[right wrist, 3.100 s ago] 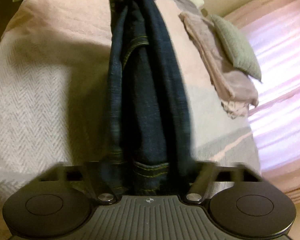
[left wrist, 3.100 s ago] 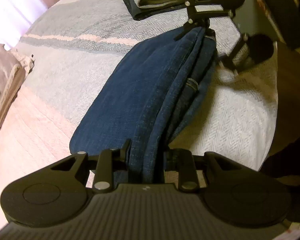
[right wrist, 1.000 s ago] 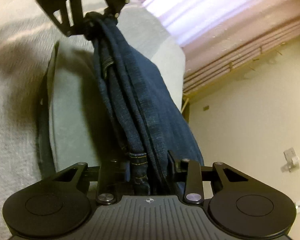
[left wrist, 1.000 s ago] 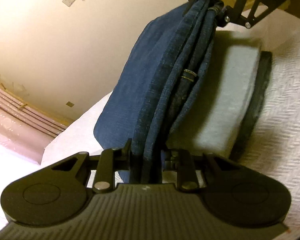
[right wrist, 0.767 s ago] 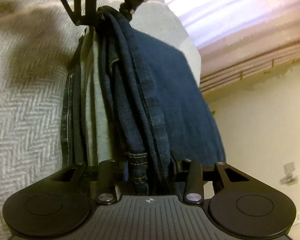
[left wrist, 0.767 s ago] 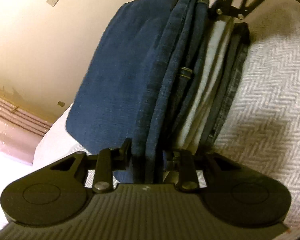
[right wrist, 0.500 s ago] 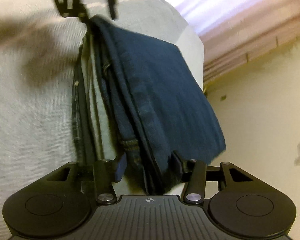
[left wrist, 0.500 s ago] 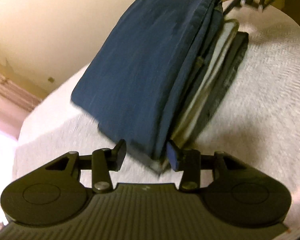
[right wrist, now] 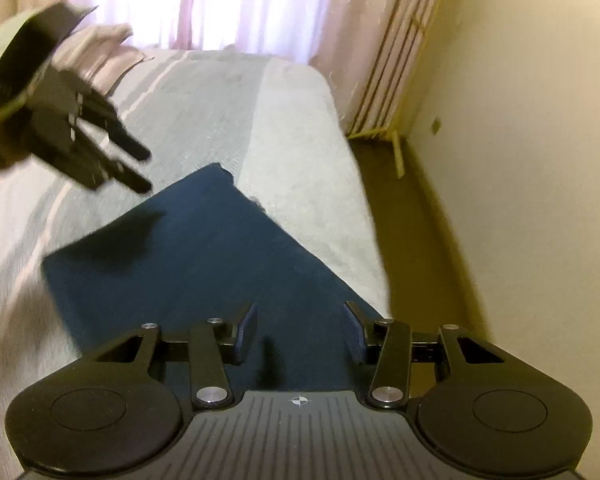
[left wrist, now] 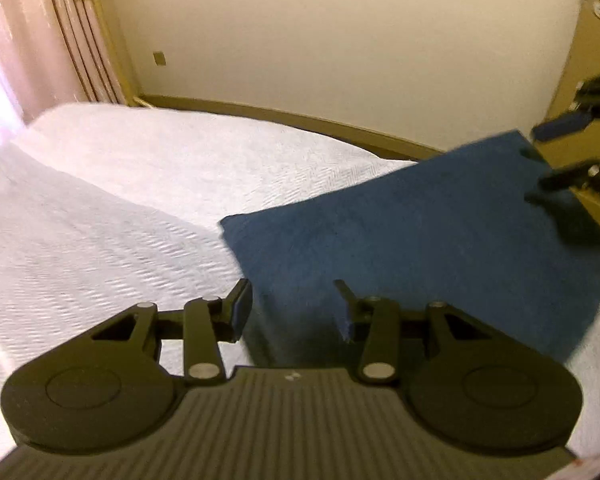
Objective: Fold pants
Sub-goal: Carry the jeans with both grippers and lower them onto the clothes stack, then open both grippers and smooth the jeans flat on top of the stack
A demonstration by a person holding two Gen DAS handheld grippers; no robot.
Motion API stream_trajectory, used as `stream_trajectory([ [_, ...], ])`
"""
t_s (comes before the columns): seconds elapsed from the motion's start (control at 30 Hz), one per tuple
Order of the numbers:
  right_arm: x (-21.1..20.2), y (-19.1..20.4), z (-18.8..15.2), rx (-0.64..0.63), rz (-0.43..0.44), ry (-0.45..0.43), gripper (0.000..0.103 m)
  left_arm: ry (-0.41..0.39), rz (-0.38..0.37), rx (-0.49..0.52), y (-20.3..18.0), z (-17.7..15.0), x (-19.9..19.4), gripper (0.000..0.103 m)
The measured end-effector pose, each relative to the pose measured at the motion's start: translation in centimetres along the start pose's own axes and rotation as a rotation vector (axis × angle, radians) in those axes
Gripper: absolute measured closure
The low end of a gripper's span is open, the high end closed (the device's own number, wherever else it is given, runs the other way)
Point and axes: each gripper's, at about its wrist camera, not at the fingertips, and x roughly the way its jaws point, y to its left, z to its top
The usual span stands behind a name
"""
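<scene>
Now the folded dark-blue denim pants (right wrist: 188, 256) are laid near the white herringbone bed's (left wrist: 120, 184) foot edge, both claws, left claw (left wrist: 294, 306) and right claw (right wrist: 300, 330), spread apart and empty; the fold could be dragged loose if a fingertip snags.

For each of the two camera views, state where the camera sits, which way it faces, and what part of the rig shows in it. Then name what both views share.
Left wrist view: sits on the left gripper, looking along its open fingers over the folded jeans on the bed toward a plain wall; the right gripper shows at the right edge.
Right wrist view: sits on the right gripper, fingers open, facing along the bed toward the curtains; the left gripper hangs at upper left.
Shared: the folded jeans, the bed, and the opposite gripper.
</scene>
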Motion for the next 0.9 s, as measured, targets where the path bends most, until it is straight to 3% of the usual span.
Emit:
stream_trajectory([
  [0.1,2.9,-3.1,-0.4,0.115,0.048,0.043,0.065,0.032,-0.016,-0.001,-0.3,1.0,2.9,0.065],
  [0.23,1.0,-5.0,-2.0,0.188,-0.008,0.065,0.065,0.022,-0.027,0.043,-0.9,2.6,4.6,0.063],
  [0.33,2.5,-4.9,-2.9,0.265,-0.013,0.080,0.064,0.039,-0.028,0.098,-1.4,3.2,6.1,0.061],
  [0.53,2.8,-5.1,-2.7,0.267,-0.021,0.091,0.063,0.048,-0.036,0.061,-0.9,3.5,8.0,0.061],
  [0.7,-1.3,-5.1,-3.3,0.272,-0.021,0.076,0.063,0.012,-0.021,0.009,0.0,3.3,2.6,0.065],
  [0.8,-5.3,-3.2,-3.3,0.281,-0.040,0.012,0.063,-0.009,-0.016,-0.069,0.8,1.2,-1.8,0.065],
  [0.9,-7.8,0.1,-4.5,0.287,0.003,0.003,0.063,0.005,-0.039,-0.153,0.8,-2.1,-4.7,0.065],
])
